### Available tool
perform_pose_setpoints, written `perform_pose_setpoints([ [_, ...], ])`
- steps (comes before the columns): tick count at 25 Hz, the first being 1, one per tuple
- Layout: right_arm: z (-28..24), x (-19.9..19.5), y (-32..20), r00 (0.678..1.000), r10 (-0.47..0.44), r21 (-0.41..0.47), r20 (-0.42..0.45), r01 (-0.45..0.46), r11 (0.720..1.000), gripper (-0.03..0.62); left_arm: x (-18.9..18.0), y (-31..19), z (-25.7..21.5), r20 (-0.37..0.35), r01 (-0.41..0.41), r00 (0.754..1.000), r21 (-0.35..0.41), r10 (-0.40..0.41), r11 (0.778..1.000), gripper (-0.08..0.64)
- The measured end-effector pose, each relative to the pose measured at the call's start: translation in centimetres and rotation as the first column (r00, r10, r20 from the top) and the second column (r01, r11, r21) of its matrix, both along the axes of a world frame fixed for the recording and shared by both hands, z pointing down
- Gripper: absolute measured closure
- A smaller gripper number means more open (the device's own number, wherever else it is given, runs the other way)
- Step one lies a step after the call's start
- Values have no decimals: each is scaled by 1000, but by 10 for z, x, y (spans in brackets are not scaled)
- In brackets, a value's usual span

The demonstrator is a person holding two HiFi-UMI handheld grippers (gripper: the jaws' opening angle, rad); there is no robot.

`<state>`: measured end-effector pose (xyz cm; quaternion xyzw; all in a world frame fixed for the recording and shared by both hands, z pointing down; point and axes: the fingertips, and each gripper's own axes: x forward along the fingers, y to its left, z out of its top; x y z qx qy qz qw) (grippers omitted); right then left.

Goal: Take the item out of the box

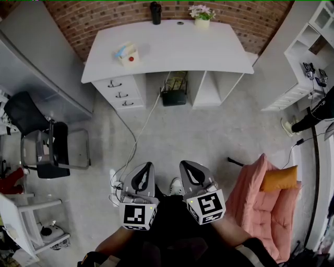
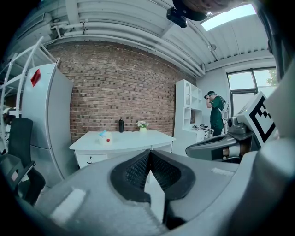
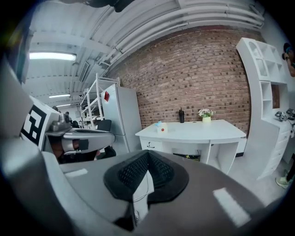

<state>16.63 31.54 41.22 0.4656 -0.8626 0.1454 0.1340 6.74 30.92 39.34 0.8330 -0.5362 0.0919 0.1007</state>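
In the head view, the person is holding the left gripper (image 1: 143,169) and right gripper (image 1: 189,168) side by side, well apart from the box (image 1: 128,54) on the white desk (image 1: 209,47), ahead and leftward; the left looks nearer. In the left gripper view, its jaws are pressing together, empty, with the box left of their line. In the right gripper view, its jaws are likewise pressing together, empty, with the box far ahead.

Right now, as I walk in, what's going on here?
A person stands on the open floor, holding the left gripper and the right gripper low in front. Both have their jaws shut with nothing between them. The small box sits across the room on the white desk, with something blue poking from its top. A dark bottle and a flower pot stand further back. Neither gripper is near the box, so taking the item out has not begun.
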Motion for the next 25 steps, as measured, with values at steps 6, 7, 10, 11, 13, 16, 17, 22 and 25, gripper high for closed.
perform_pose_setpoints([
  [6, -5, 3, 0, 1000, 0, 8, 14, -1, 1000, 591, 3, 3, -6, 3, 8, 1000, 7, -8, 1000, 555],
  [7, -6, 3, 0, 1000, 1, 13, 15, -1, 1000, 591, 2, 3, -6, 5, 9, 1000, 9, -9, 1000, 555],
  [10, -3, 1, -2, 1000, 11, 1, 25, -11, 1000, 591, -4, 1, -6, 6, 15, 1000, 5, -15, 1000, 555],
  [11, -1, 0, -4, 999, 16, -6, 28, -16, 1000, 591, -7, -1, -5, 5, 18, 1000, 2, -18, 1000, 555],
  [13, 1, -3, -9, 999, 23, -14, 29, -23, 1000, 591, -12, -7, -3, 2, 22, 1000, -3, -22, 1000, 555],
  [16, 3, -12, -21, 999, 27, -19, 22, -26, 999, 591, -19, -20, 2, -14, 10, 1000, -21, -11, 1000, 555],
  [17, 3, -16, -26, 999, 27, -20, 17, -27, 999, 591, -21, -25, 4, -21, 4, 1000, -27, -5, 1000, 555],
  [22, 6, -32, -54, 999, 43, -33, -8, -43, 999, 591, -33, -58, 6, -39, -18, 999, -37, 16, 999, 555],
  [25, 5, -43, -75, 999, 52, -38, -18, -52, 998, 591, -46, -80, 9, -45, -23, 999, -44, 21, 999, 555],
])
